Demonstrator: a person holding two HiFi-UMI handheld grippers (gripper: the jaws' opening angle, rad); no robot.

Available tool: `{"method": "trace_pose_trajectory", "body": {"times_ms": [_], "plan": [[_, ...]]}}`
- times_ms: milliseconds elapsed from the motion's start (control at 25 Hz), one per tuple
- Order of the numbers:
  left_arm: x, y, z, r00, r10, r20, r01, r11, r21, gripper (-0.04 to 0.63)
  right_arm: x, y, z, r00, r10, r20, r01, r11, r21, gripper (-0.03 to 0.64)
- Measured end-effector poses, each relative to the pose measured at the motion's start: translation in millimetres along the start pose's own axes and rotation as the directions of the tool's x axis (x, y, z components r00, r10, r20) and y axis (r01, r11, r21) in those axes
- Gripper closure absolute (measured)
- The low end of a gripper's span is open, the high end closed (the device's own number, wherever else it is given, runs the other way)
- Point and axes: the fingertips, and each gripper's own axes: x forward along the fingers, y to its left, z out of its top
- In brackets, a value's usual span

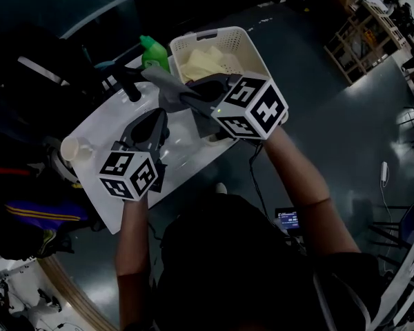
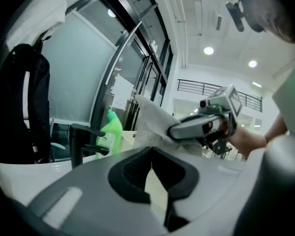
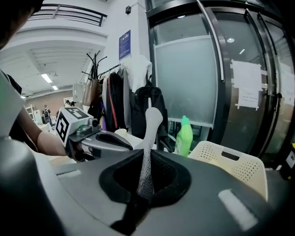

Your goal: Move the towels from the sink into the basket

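Observation:
My right gripper (image 1: 186,96) is shut on a grey towel (image 1: 162,81), which it holds up beside the near rim of the cream perforated basket (image 1: 252,47). In the right gripper view the towel (image 3: 150,132) rises as a thin strip from between the pads (image 3: 146,181). A pale yellow towel (image 1: 200,64) lies inside the basket. My left gripper (image 1: 159,116) hovers over the white sink (image 1: 183,142), its tips together with nothing between them (image 2: 151,154). The left gripper view shows the right gripper (image 2: 174,131) and the grey towel (image 2: 152,117) ahead.
A green bottle (image 1: 152,50) and a black faucet (image 1: 127,85) stand at the back of the sink, left of the basket. A white cup (image 1: 76,147) sits on the table's left end. Coats (image 3: 123,97) hang behind, and a glass wall rises beyond the basket (image 3: 236,166).

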Motion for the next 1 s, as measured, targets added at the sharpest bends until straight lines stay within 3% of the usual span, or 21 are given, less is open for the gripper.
{"method": "trace_pose_trajectory", "body": {"times_ms": [520, 1000], "plan": [[63.2, -38.2, 16.7, 0.998, -0.063, -0.010, 0.063, 0.997, 0.042, 0.586, -47.1, -77.0, -22.9, 0.993, -0.116, 0.032, 0.113, 0.991, 0.071, 0.607], [110.4, -55.4, 27.9, 0.997, -0.080, -0.017, 0.081, 0.995, 0.064, 0.586, -56.1, -147.5, -61.2, 0.976, -0.217, -0.009, 0.216, 0.966, 0.139, 0.606]]}}
